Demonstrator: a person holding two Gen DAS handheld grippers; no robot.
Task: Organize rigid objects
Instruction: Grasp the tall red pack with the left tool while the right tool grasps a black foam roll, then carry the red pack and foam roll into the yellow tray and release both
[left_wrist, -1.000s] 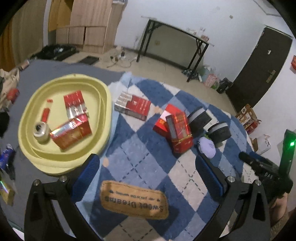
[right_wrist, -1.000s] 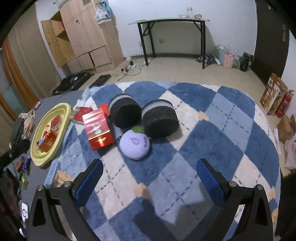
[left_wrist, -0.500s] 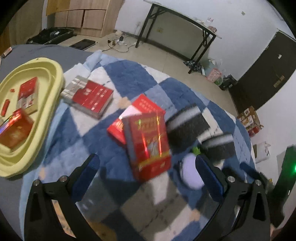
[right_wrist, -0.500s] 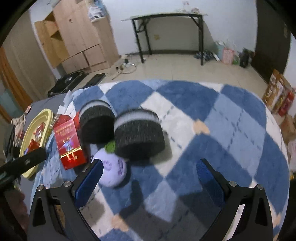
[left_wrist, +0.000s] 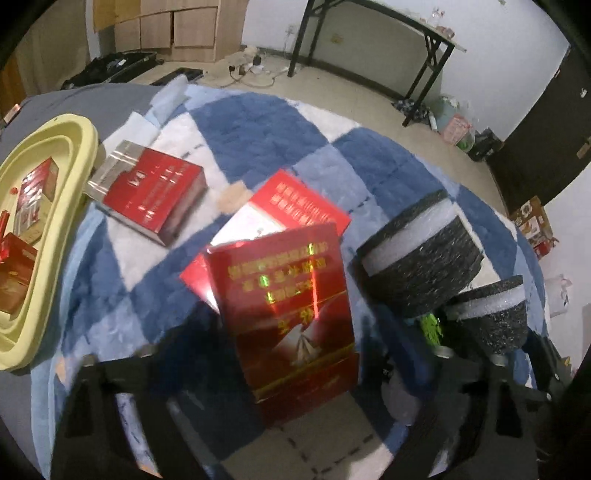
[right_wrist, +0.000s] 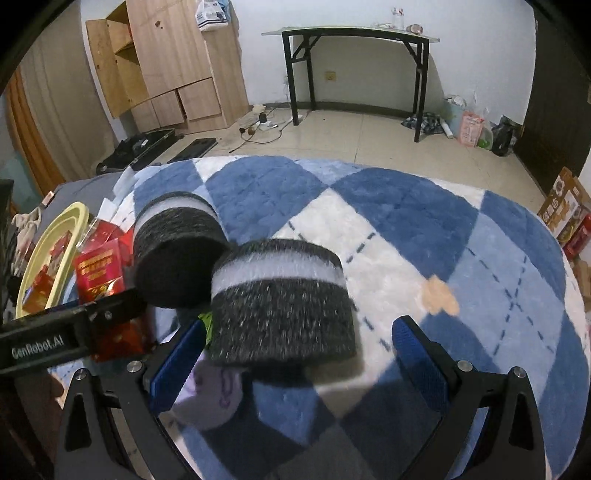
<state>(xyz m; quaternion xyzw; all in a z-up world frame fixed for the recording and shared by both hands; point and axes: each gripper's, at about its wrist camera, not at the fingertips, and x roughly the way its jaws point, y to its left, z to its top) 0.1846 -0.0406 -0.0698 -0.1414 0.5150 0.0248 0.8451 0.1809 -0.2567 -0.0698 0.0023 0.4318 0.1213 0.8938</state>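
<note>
In the left wrist view my left gripper (left_wrist: 291, 387) is open, its dark blurred fingers either side of a shiny red box (left_wrist: 291, 314) that lies on a flatter red box (left_wrist: 295, 206). A third red box (left_wrist: 155, 195) lies beside the yellow tray (left_wrist: 51, 236). In the right wrist view my right gripper (right_wrist: 295, 354) is open around a black-and-white foam cylinder (right_wrist: 280, 306). A second cylinder (right_wrist: 177, 251) stands behind it and a purple ball (right_wrist: 210, 391) lies by the left finger. The left gripper's body (right_wrist: 70, 336) shows at the left.
All lies on a blue-and-white checkered rug (right_wrist: 424, 240). The yellow tray holds several red boxes (left_wrist: 33, 195). Beyond the rug are a black table (right_wrist: 354, 70), wooden cabinets (right_wrist: 166, 62) and bags on the floor (right_wrist: 476, 129).
Both grippers moved forward and down. The left now straddles the shiny red box. The right now straddles the near foam cylinder, with the purple ball at its left finger.
</note>
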